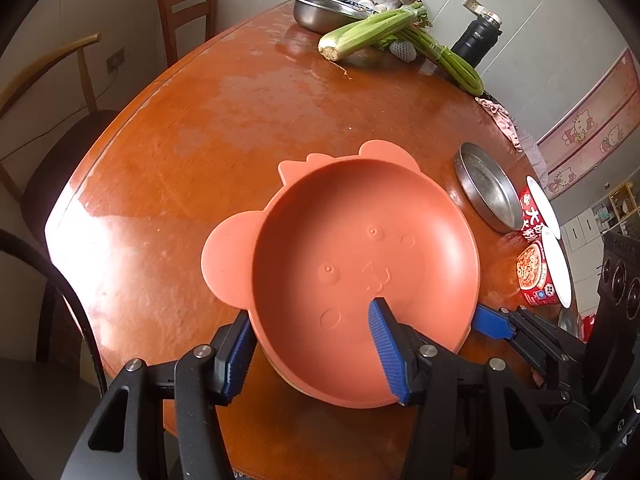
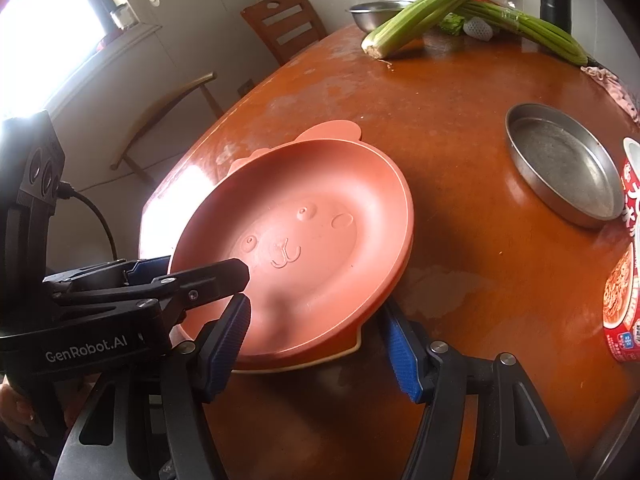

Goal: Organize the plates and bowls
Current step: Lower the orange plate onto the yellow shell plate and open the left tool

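A pink bear-faced plate (image 1: 360,248) with round ears lies on the brown table on top of another dish, whose pale rim (image 2: 312,364) shows below it. My left gripper (image 1: 316,344) straddles the plate's near rim, one finger inside the plate and one outside; the jaws are wide apart. My right gripper (image 2: 316,340) is at the plate's near edge with its fingers wide on either side, open. The right gripper shows at the plate's right edge in the left wrist view (image 1: 496,320); the left gripper shows in the right wrist view (image 2: 192,276).
A shallow steel pan (image 1: 486,186) (image 2: 560,164) sits to the right. Red instant-noodle cups (image 1: 538,264) (image 2: 622,292) stand at the right edge. Celery (image 1: 372,32), a steel bowl (image 1: 316,10) and a black flask (image 1: 478,38) are at the far side. Chairs stand at the left.
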`<state>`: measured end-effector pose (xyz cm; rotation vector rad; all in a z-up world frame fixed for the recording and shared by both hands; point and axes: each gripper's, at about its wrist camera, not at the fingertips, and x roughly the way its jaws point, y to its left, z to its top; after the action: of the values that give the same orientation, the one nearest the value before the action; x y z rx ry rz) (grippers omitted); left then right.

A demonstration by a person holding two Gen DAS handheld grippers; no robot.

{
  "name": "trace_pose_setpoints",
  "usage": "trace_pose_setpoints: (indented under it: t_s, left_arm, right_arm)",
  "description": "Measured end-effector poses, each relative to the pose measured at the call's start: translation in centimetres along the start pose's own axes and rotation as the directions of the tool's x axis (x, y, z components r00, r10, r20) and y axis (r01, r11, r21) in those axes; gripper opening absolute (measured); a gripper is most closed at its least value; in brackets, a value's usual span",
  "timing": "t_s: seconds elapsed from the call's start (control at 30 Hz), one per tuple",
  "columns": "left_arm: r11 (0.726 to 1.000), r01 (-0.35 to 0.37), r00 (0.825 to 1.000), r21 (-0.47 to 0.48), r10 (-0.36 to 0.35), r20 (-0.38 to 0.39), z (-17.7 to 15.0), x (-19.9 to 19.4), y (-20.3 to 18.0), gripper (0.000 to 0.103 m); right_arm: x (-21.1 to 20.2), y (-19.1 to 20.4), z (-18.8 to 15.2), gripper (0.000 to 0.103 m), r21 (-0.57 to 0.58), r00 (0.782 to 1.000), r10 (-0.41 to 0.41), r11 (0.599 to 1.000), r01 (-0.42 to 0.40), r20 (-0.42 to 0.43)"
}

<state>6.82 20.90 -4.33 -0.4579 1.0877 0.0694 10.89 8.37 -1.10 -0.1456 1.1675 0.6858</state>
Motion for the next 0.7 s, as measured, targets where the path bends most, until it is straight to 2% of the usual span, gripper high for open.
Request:
trace_pose_setpoints:
  t_s: [0.47, 0.7]
  left_arm:
    - [0.999, -0.008, 1.000, 0.036, 0.009, -0.017, 1.6, 1.1, -1.1, 0.055]
    - [1.000, -0.017, 1.000, 0.020, 0.017, -0.012, 1.7, 0.7, -0.7, 0.055]
  right_arm:
    - [0.2, -1.1, 0.9, 0.068, 0.011, 1.000, -0.022, 1.000, 0.022, -0.007]
    - [-0.4, -1.3, 0.8, 0.068, 0.014, 1.000, -0.024, 1.000, 0.024, -0.001]
